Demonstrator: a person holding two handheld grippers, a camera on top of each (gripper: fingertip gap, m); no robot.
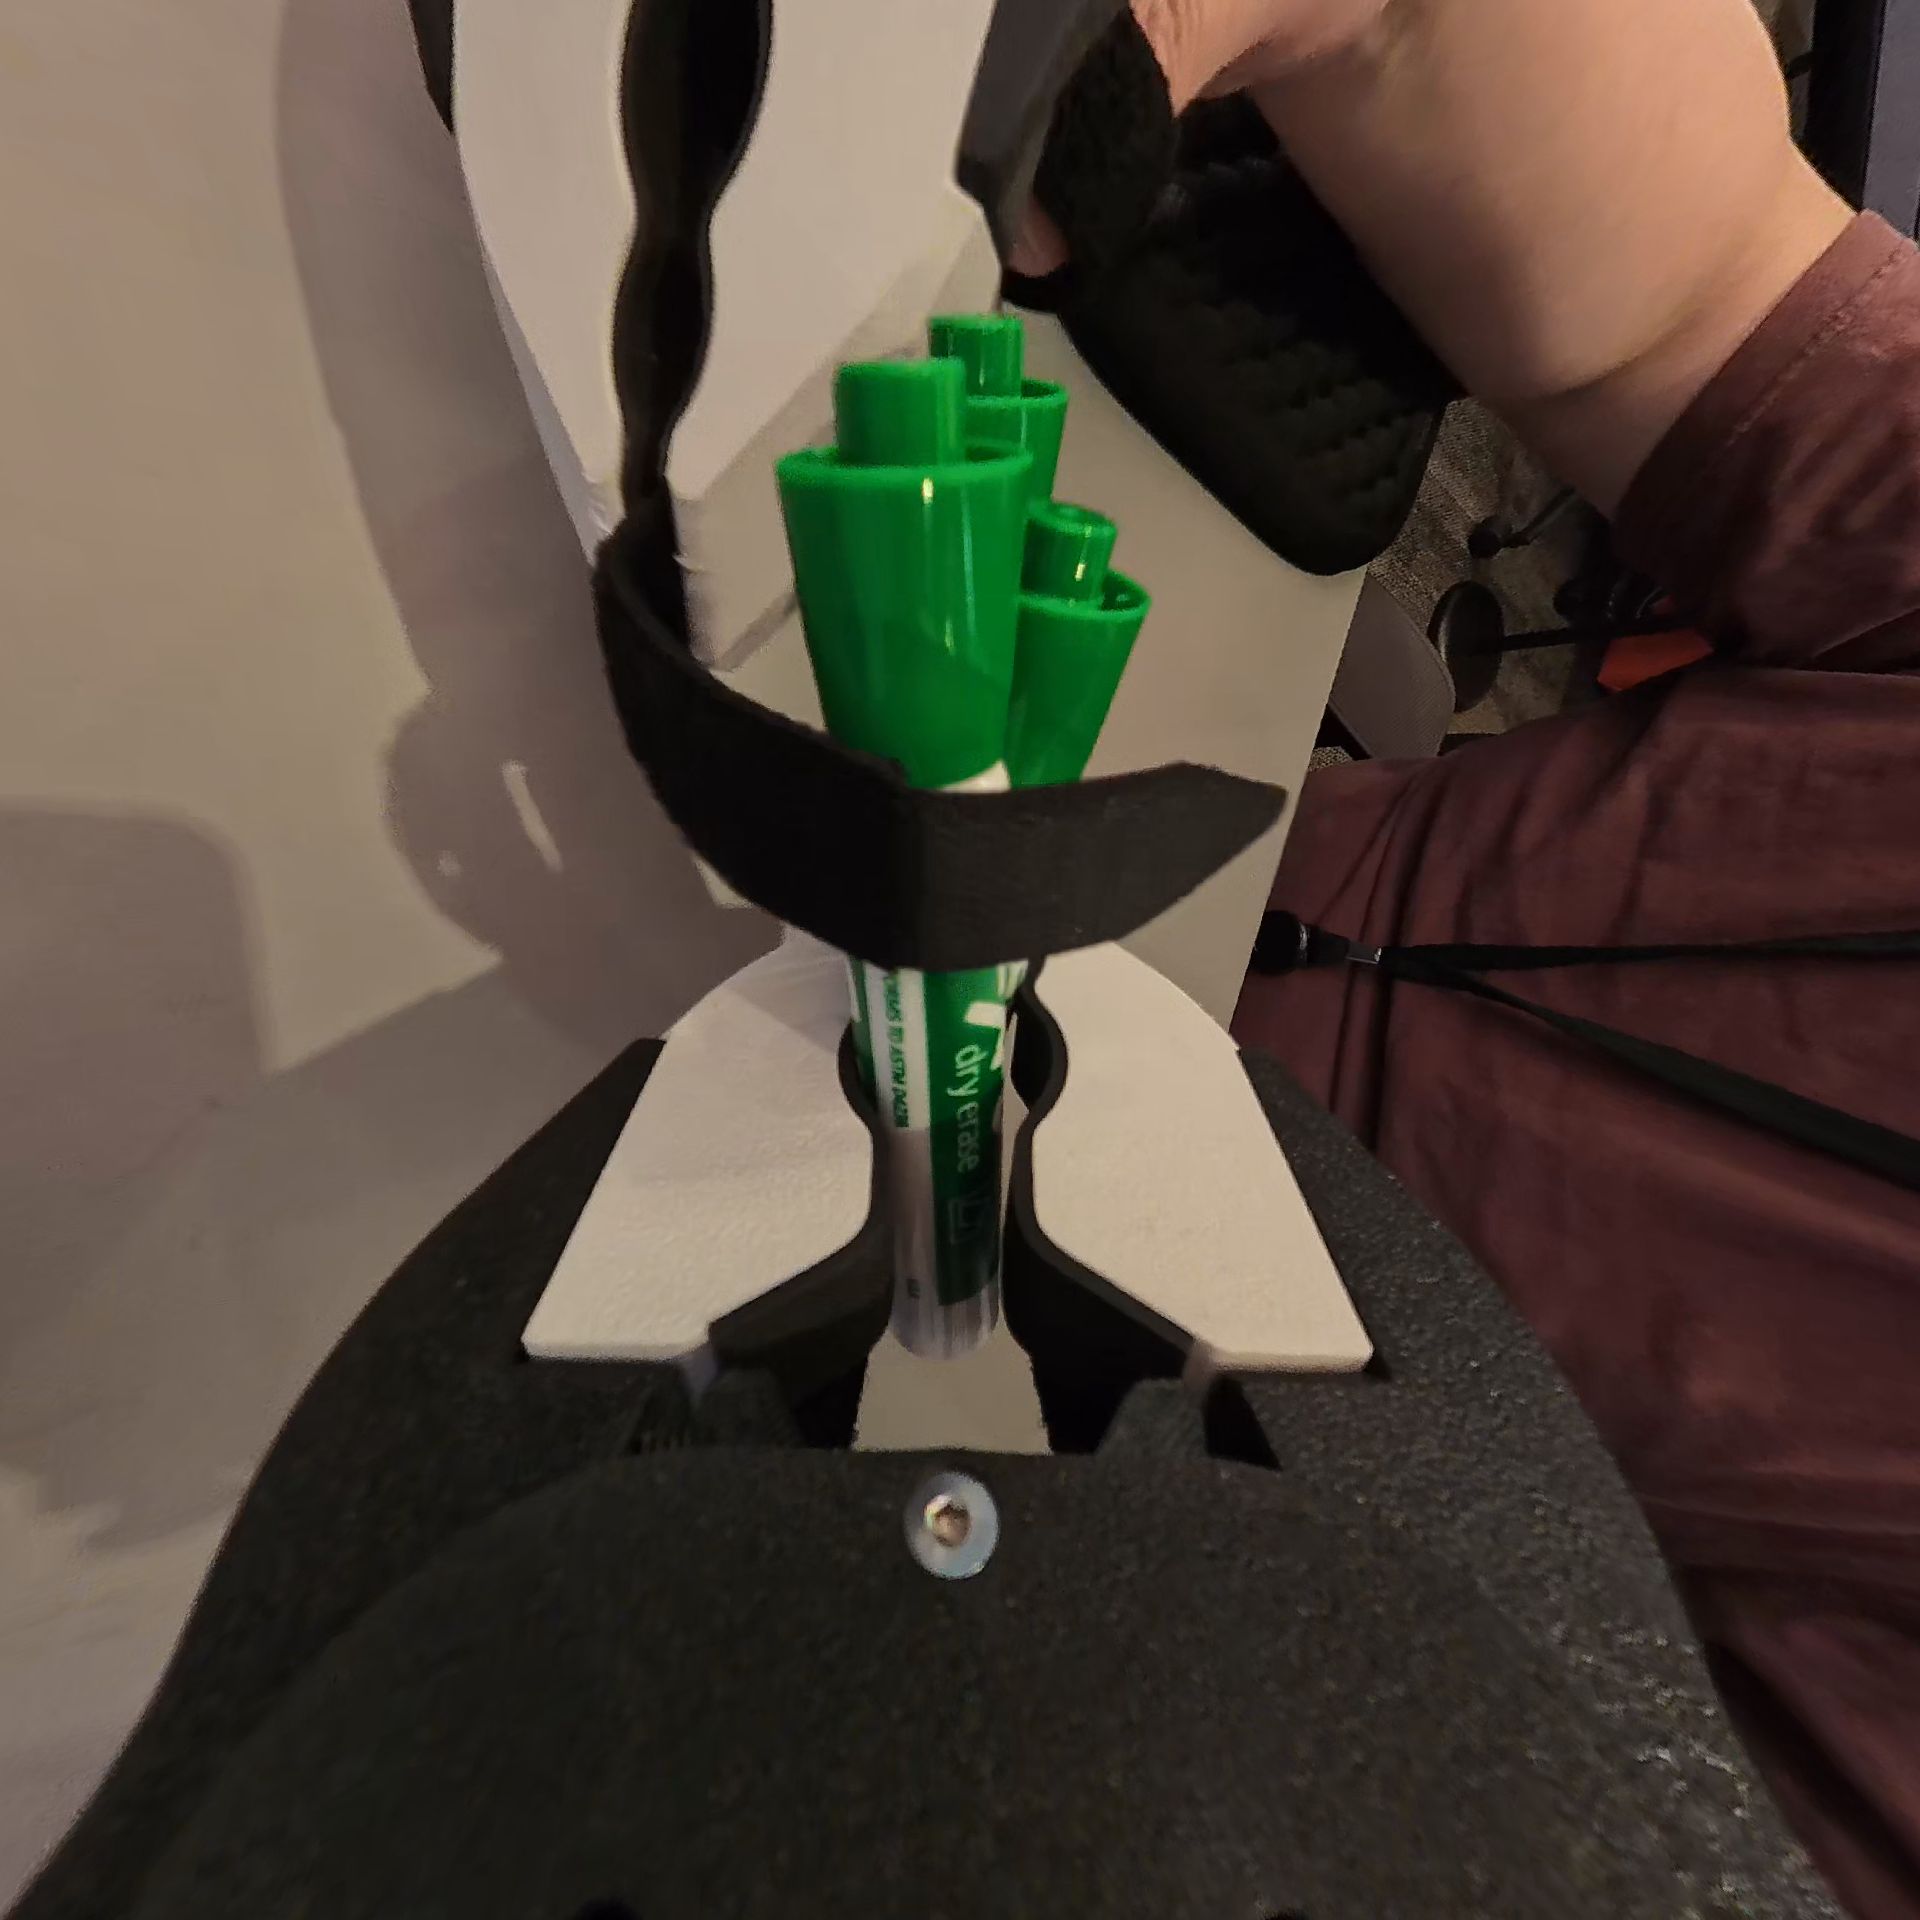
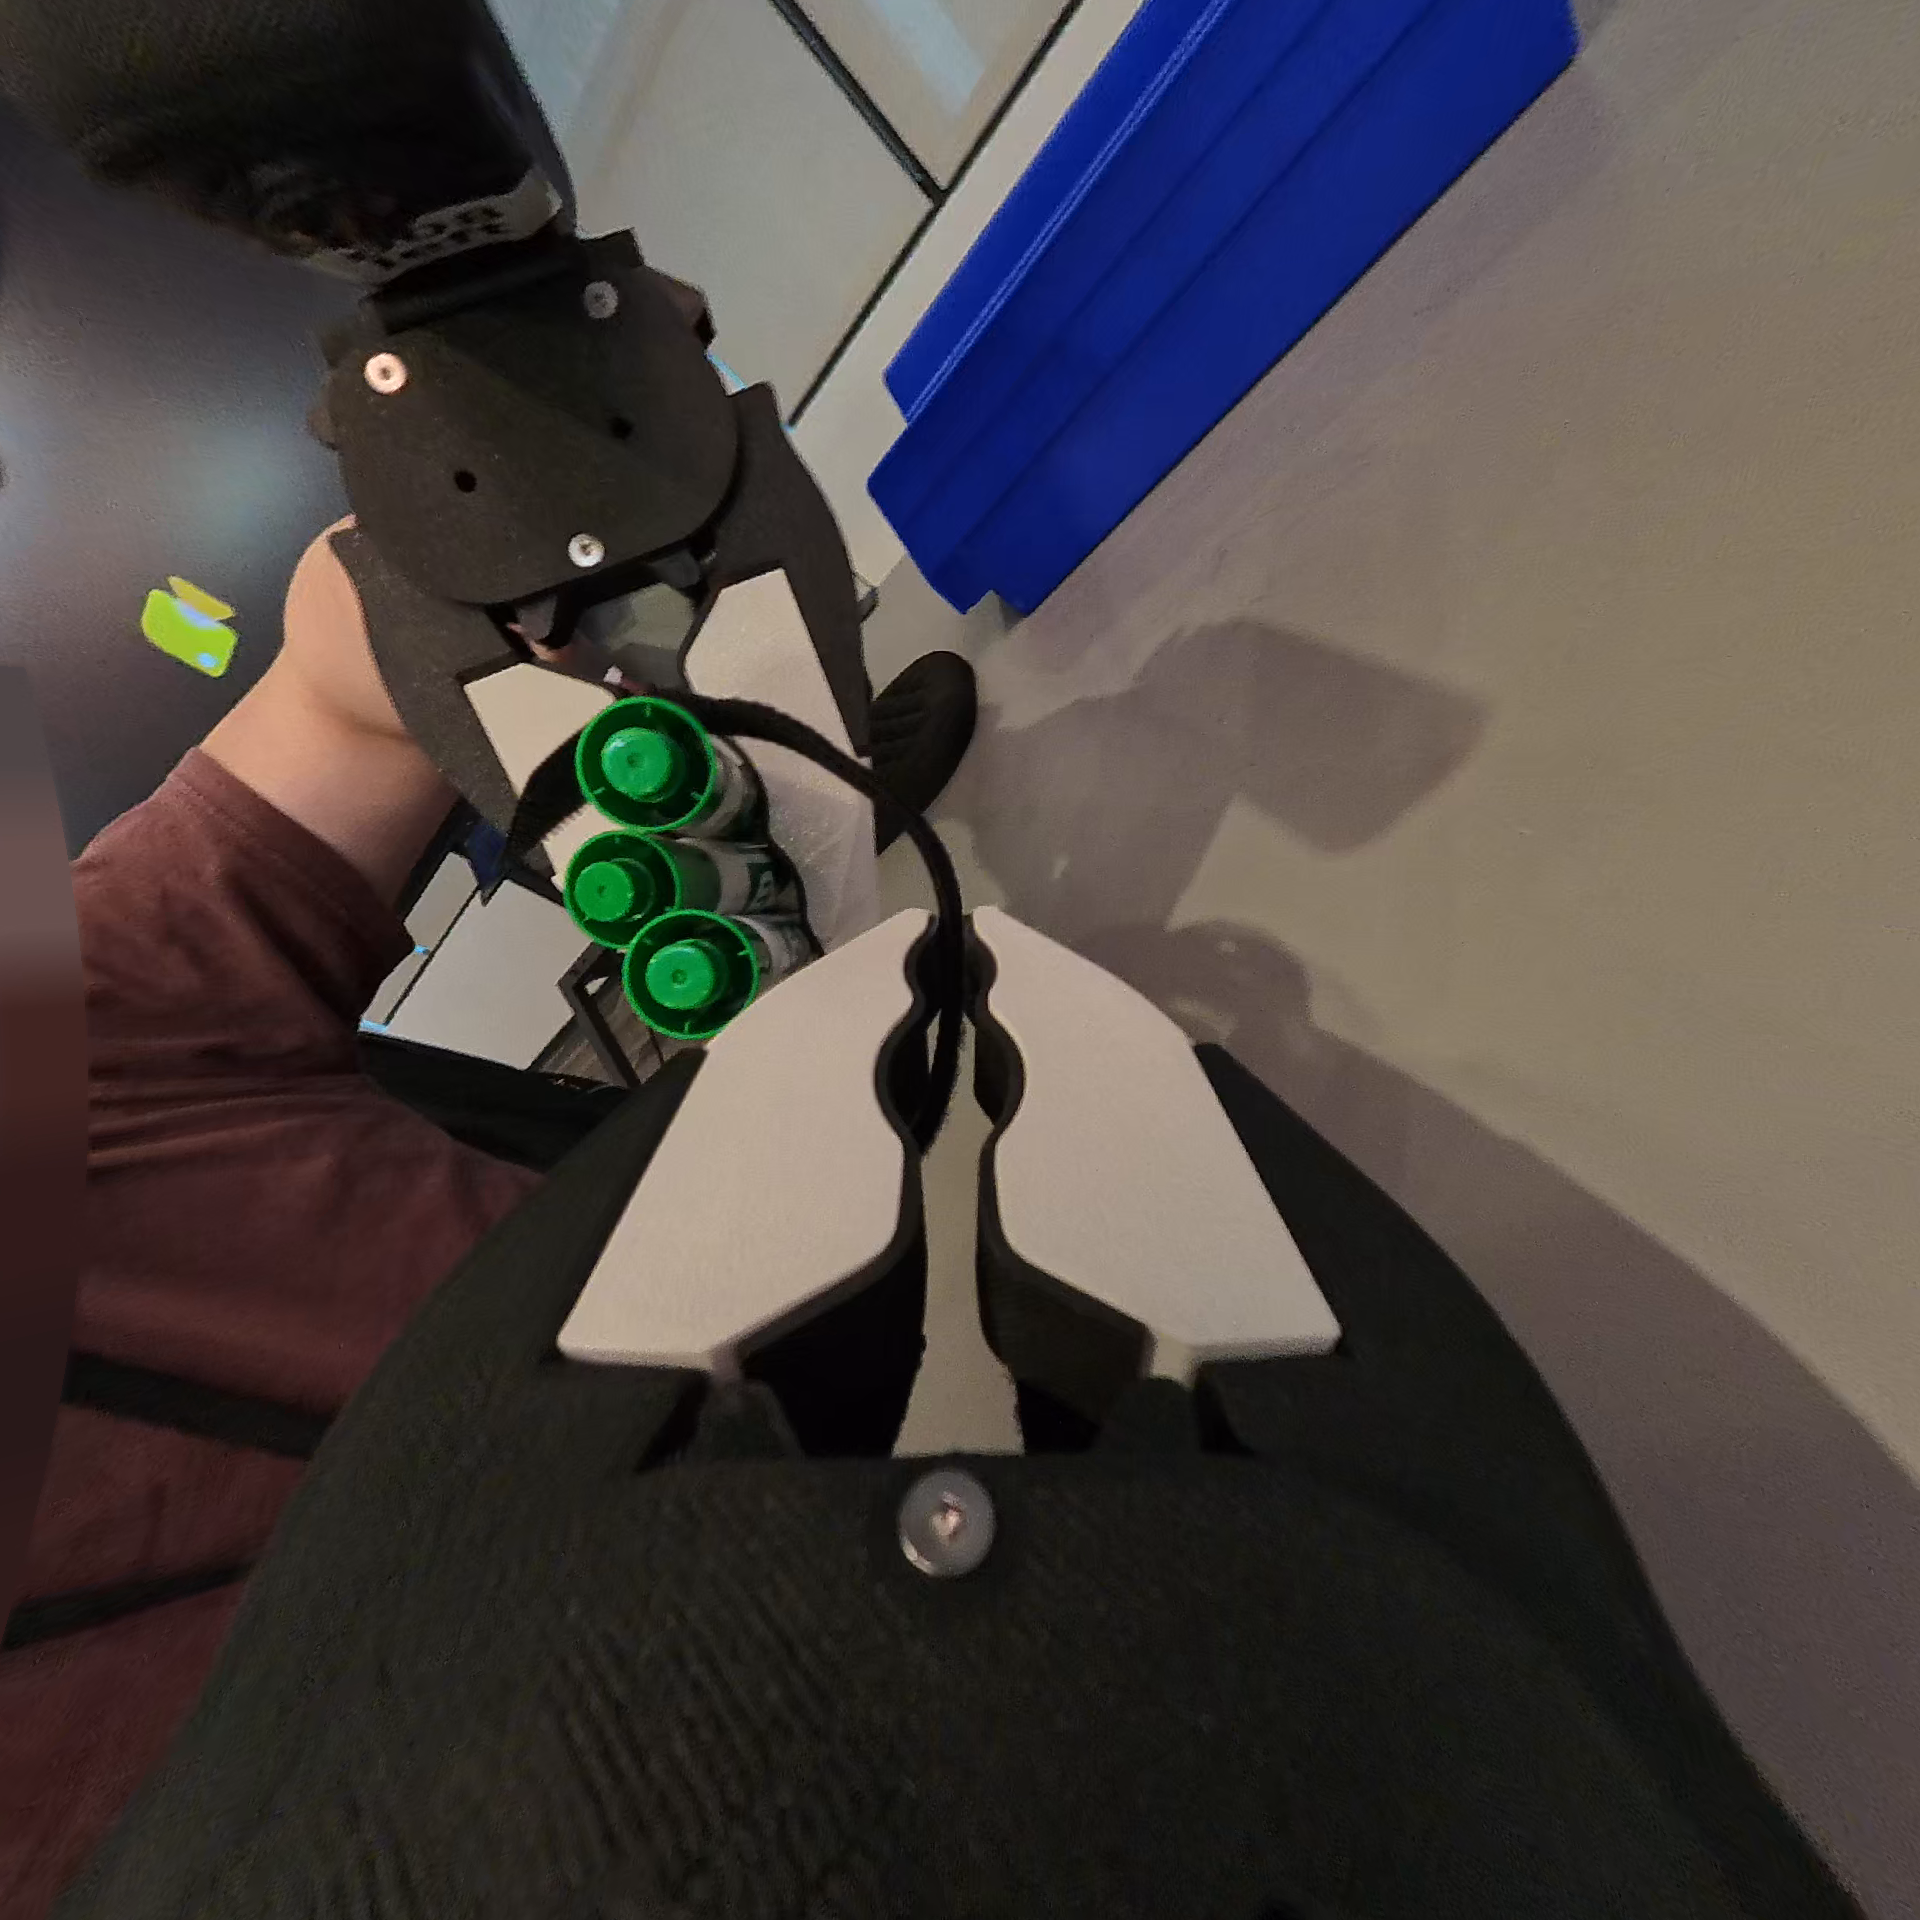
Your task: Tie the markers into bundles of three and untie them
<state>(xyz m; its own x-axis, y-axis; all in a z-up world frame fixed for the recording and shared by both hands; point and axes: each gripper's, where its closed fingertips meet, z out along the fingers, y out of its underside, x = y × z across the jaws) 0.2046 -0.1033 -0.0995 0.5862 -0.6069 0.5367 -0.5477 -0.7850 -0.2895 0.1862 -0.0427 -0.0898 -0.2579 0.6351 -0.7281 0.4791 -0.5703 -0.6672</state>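
Left tongs (image 1: 951, 1132) were closed on the barrels of three green markers (image 1: 914, 623), caps pointing away, while the right tongs (image 2: 948, 1023) pinched the free end of a black hook-and-loop strap (image 1: 831, 821) looped loosely around the bundle. Judged by look, the markers were light, stiff and slick, best gripped mid-barrel, and the strap soft and limp, best taken near its tip. Only the right wrist view showed all three caps (image 2: 644, 769) in a row, a blue bin (image 2: 1195, 281) beyond the tongs and the grey tabletop (image 2: 1558, 831); the left view showed the strap's overlap.
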